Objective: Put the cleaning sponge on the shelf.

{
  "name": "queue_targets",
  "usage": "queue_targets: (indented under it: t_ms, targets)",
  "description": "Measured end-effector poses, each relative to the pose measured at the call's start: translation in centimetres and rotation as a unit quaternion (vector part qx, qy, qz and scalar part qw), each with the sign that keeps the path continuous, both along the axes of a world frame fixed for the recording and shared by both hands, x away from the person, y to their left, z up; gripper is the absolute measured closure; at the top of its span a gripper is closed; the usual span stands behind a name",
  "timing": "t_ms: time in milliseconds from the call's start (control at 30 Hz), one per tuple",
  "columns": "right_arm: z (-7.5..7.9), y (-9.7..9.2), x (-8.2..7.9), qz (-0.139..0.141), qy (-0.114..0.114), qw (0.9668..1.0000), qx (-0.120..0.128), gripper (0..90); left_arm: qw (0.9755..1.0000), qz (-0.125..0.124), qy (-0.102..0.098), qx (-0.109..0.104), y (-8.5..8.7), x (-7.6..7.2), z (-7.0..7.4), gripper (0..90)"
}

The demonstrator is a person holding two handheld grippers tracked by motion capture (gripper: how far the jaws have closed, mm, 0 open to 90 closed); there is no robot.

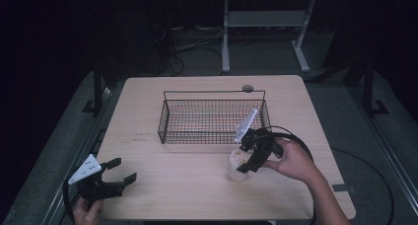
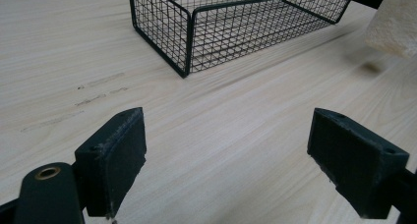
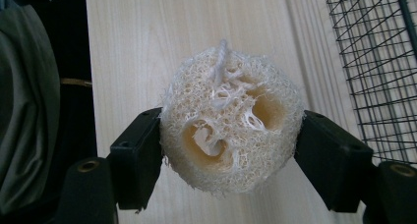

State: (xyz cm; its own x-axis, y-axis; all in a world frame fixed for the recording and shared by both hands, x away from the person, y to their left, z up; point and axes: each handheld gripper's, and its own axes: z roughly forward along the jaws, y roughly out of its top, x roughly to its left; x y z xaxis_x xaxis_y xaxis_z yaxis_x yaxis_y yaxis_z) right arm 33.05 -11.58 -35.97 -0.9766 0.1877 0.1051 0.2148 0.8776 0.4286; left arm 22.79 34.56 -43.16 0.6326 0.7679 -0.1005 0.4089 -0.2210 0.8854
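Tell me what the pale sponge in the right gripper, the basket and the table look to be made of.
Sponge: seemingly natural loofah, a dry cream web of coarse fibres with hollow channels, matte. Basket: thin black wire mesh on a thicker wire frame, probably coated metal. Table: pale wood-grain top, smooth and matte; solid wood or laminate is unclear. The right gripper clamps the sponge.

The left hand-held gripper (image 1: 121, 169) sits low at the near left corner of the worktop (image 1: 197, 185), its jaws spread wide apart with nothing between them. The right hand-held gripper (image 1: 246, 158), held in the person's right hand (image 1: 291, 158), reaches forward and left, jaws pressed against a loofah sponge (image 3: 231, 140) on both sides.
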Motion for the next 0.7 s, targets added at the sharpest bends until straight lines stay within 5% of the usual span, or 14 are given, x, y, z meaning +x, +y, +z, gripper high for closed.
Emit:
queue_targets:
  t_ms: [700]
  targets:
    - [3.3,0.1,1.8,-0.002,-0.015,0.9999,0.001,28.6,1.0,-0.001,0.0,0.002,0.0,0.0,0.0,14.1]
